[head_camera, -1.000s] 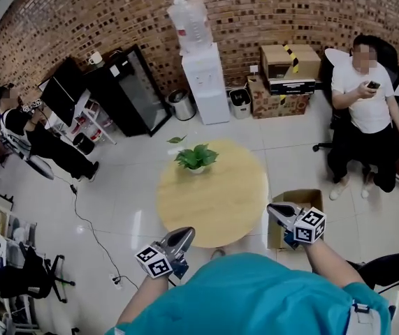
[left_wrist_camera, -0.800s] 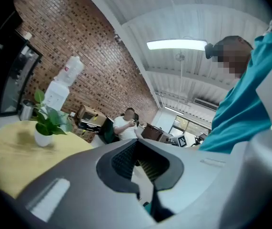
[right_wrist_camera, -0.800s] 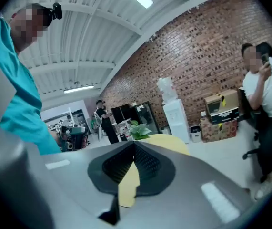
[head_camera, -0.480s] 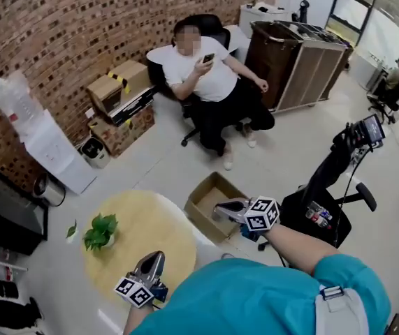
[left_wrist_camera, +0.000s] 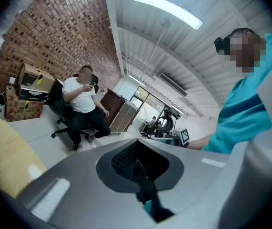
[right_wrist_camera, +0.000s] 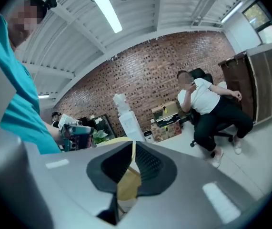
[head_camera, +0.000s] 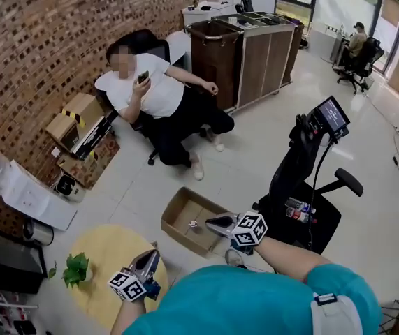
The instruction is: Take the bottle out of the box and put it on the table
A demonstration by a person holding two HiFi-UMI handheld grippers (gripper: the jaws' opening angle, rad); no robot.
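An open cardboard box (head_camera: 179, 213) stands on the floor to the right of the round yellow table (head_camera: 101, 265). A small bottle (head_camera: 193, 223) stands inside it. My right gripper (head_camera: 210, 222) reaches over the box's near right edge, its tips close beside the bottle. Its jaws have just been opening and now show a narrow gap with nothing in it (right_wrist_camera: 132, 149). My left gripper (head_camera: 150, 256) hovers over the table's right edge, shut and empty (left_wrist_camera: 136, 149).
A potted plant (head_camera: 75, 269) sits on the table. A black chair with a screen on a stand (head_camera: 304, 187) is just right of the box. A seated person (head_camera: 158, 96), stacked cartons (head_camera: 80, 125), a water dispenser (head_camera: 19, 187) and a wooden cabinet (head_camera: 251, 47) lie further off.
The head view has swung right, from the table to the box. Both grippers have moved with it and dropped lower; the right one has come over the box.
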